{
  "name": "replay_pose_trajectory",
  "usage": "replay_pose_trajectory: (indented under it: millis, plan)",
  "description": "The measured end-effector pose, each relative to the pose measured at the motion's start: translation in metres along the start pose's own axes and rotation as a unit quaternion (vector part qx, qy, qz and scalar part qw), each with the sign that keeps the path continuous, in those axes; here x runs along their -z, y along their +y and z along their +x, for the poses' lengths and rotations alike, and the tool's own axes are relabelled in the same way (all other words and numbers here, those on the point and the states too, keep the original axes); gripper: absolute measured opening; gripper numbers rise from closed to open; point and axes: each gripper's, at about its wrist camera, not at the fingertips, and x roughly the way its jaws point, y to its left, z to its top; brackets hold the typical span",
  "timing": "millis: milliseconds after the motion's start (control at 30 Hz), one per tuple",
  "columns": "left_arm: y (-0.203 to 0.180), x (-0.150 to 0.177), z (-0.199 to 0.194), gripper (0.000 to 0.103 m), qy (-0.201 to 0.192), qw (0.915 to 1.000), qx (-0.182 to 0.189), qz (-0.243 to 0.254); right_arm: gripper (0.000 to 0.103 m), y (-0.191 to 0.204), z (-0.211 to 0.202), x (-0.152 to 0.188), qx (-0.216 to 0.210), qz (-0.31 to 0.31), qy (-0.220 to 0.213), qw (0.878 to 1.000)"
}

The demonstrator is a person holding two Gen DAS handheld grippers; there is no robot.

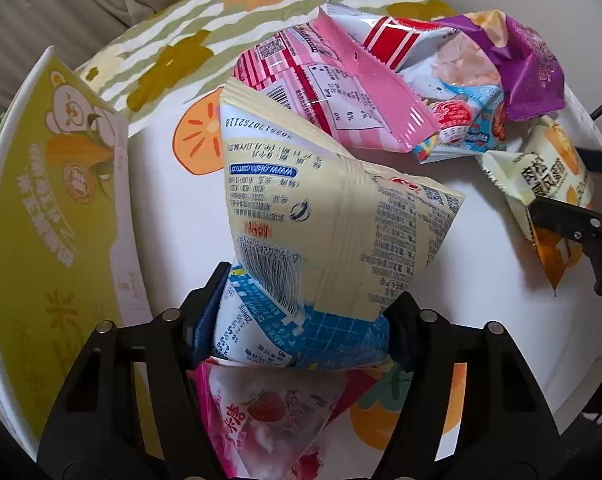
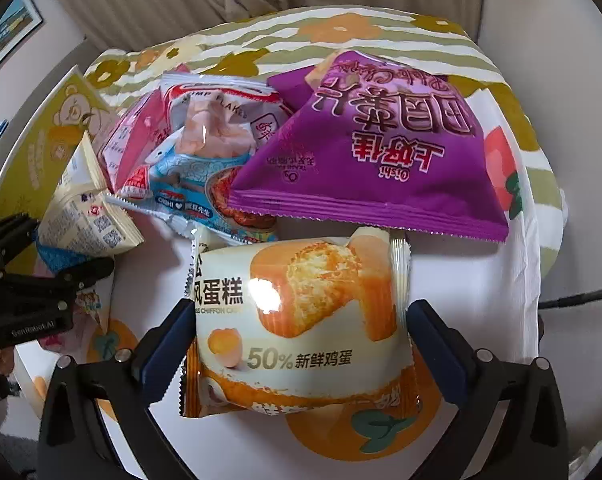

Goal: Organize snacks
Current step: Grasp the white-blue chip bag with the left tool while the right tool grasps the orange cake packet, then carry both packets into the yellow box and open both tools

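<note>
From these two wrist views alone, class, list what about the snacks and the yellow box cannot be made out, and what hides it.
- Cream snack bag: front hidden, left wrist view shows only its back; bottom pinched in the left tongs.
- Pink strawberry packet: left wrist view, largely covered by the tongs and cream bag.
- Chiffon cake packet: first title characters cut by its folded edge, right wrist view.
- Yellow box: inside unseen; only its printed side shows.

cake packet (image 2: 301,328) "50%", purple bag (image 2: 365,152) "Oishi"

Both wrist views look closely down over one shared snack pile (image 1: 401,80).
</note>
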Motion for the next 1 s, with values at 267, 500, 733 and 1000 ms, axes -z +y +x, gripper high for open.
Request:
replay_pose_trajectory:
  millis: [267, 500, 733, 1000]
  plan:
    - [-0.009, 0.010, -0.019, 0.057, -0.011, 0.9999, 0.004, -0.010, 0.074, -0.002, -0.013, 0.010, -0.019, 0.006, -0.013, 1.000]
    - [-0.017, 0.015, -0.047, 0.057, -0.035, 0.9992, 0.003, -0.020, 0.073, 0.001, -0.028, 0.021, -0.030, 0.009, -0.019, 0.999]
    - [-0.023, 0.021, -0.092, 0.057, -0.071, 0.9966, 0.006, -0.041, 0.073, 0.004, -0.063, 0.022, -0.032, 0.008, -0.040, 0.999]
    - [-0.021, 0.029, -0.155, 0.057, -0.122, 0.9895, -0.001, -0.076, 0.073, 0.023, -0.113, 0.014, -0.036, -0.021, -0.080, 0.996]
